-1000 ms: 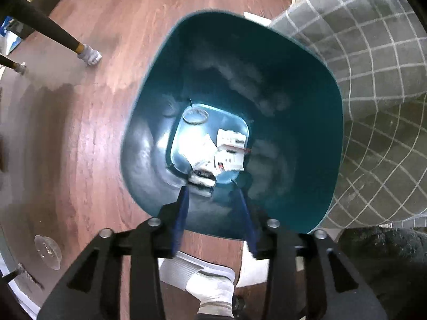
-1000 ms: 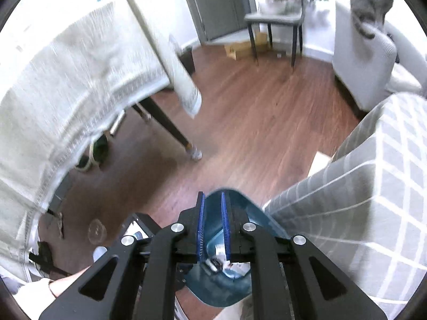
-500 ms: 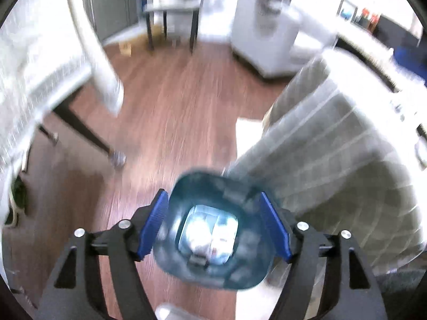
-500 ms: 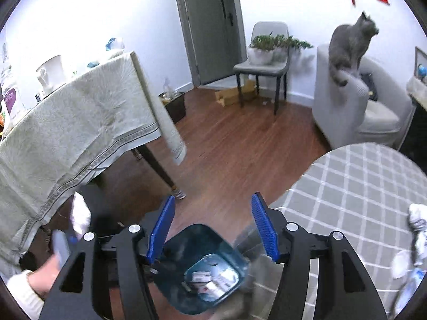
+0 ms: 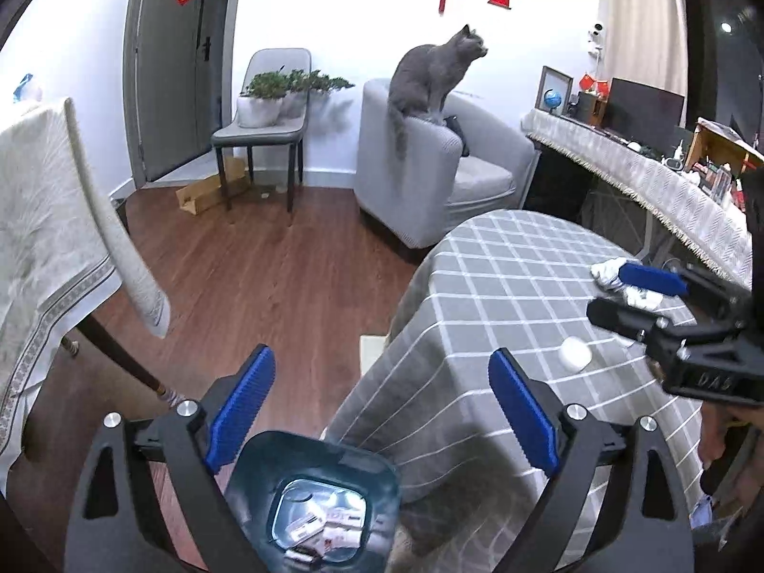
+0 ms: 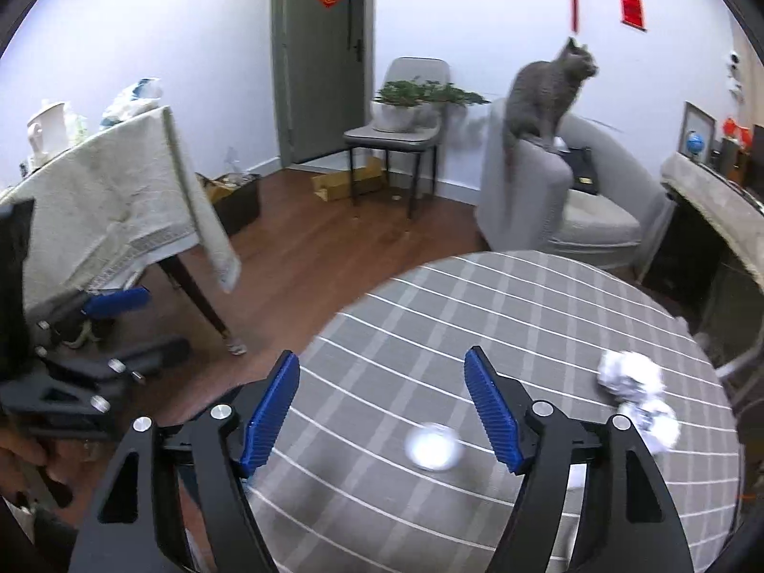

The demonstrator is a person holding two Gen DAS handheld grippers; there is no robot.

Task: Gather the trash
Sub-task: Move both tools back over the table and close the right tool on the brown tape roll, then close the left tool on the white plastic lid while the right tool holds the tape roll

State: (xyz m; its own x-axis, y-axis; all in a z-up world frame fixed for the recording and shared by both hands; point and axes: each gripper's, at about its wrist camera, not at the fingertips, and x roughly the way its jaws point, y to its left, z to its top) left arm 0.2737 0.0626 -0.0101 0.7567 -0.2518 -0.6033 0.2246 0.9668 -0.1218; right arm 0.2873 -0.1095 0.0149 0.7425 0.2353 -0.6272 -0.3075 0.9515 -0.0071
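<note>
A teal trash bin (image 5: 315, 506) stands on the floor beside the round table with a grey checked cloth (image 5: 501, 286); white scraps lie at its bottom. My left gripper (image 5: 382, 410) is open and empty above the bin. My right gripper (image 6: 382, 406) is open and empty over the table; it also shows in the left wrist view (image 5: 668, 305). On the cloth lie a small white round lid (image 6: 432, 444) and crumpled white paper (image 6: 635, 387). The lid (image 5: 575, 353) and paper (image 5: 609, 274) also show in the left wrist view.
A table draped with a pale cloth (image 6: 110, 205) stands to the left, its dark leg (image 5: 119, 358) near the bin. A grey cat (image 5: 434, 76) sits on an armchair (image 5: 439, 172). A chair with a plant (image 5: 267, 119) and a cluttered side counter (image 5: 644, 176) lie beyond.
Both grippers rose from the bin and opened wide. The right one swung over the table; the left view lifted from looking into the bin to the room.
</note>
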